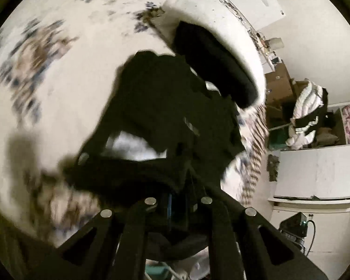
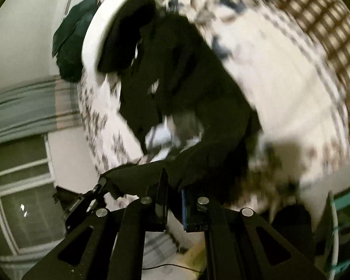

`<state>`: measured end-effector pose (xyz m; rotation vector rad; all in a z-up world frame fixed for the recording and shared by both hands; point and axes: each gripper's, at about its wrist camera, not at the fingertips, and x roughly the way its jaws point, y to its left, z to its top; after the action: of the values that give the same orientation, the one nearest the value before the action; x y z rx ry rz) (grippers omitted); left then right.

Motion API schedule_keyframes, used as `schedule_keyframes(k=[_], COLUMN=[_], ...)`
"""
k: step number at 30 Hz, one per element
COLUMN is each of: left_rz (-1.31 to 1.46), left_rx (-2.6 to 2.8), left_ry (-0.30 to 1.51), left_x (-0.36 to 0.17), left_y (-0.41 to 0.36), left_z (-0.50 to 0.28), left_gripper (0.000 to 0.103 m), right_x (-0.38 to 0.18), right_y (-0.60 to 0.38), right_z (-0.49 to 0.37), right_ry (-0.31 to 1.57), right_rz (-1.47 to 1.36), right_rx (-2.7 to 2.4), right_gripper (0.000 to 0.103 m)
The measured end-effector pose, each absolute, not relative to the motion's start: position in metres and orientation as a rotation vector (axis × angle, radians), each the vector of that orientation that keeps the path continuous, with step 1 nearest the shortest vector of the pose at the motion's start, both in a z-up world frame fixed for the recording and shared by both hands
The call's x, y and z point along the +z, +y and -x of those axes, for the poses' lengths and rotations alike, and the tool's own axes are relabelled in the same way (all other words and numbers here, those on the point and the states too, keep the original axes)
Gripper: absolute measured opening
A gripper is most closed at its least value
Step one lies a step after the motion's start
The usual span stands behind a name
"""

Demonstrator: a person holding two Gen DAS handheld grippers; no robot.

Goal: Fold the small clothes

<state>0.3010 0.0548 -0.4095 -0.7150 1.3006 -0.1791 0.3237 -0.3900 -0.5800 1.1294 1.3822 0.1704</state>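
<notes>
Over the floral bedspread [image 1: 58, 74] we've got the black garment [image 1: 165, 107] pinched by both the left hand-held gripper [image 1: 186, 182] and right hand-held gripper [image 2: 175, 186]; keep it taut, lower evenly.

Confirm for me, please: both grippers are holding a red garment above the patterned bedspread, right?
Not quite: the garment is black, not red, as the right wrist view shows. Both the left gripper and right gripper do hold it above the patterned bedspread.
</notes>
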Motion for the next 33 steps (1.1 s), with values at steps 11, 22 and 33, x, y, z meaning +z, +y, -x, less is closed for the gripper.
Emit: schedule_keyframes(k=[11, 22, 33], left_rz=[0.619, 0.609, 0.474], left_rx=[-0.189, -0.214, -0.206], left_ry=[1.472, 1.526, 1.564], left_x=[-0.502, -0.479, -0.534], left_y=[0.046, 0.053, -0.017], left_z=[-0.417, -0.34, -0.358], left_gripper=[0.014, 0.053, 0.003], right_x=[-0.673, -0.649, -0.672], right_y=[-0.397, -0.355, -0.341], right_z=[-0.462, -0.389, -0.392], right_ry=[1.476, 1.638, 1.51], right_rz=[-1.16, -0.785, -0.922], right_rx=[0.024, 0.063, -0.042], right_gripper=[0.043, 0.077, 0.004])
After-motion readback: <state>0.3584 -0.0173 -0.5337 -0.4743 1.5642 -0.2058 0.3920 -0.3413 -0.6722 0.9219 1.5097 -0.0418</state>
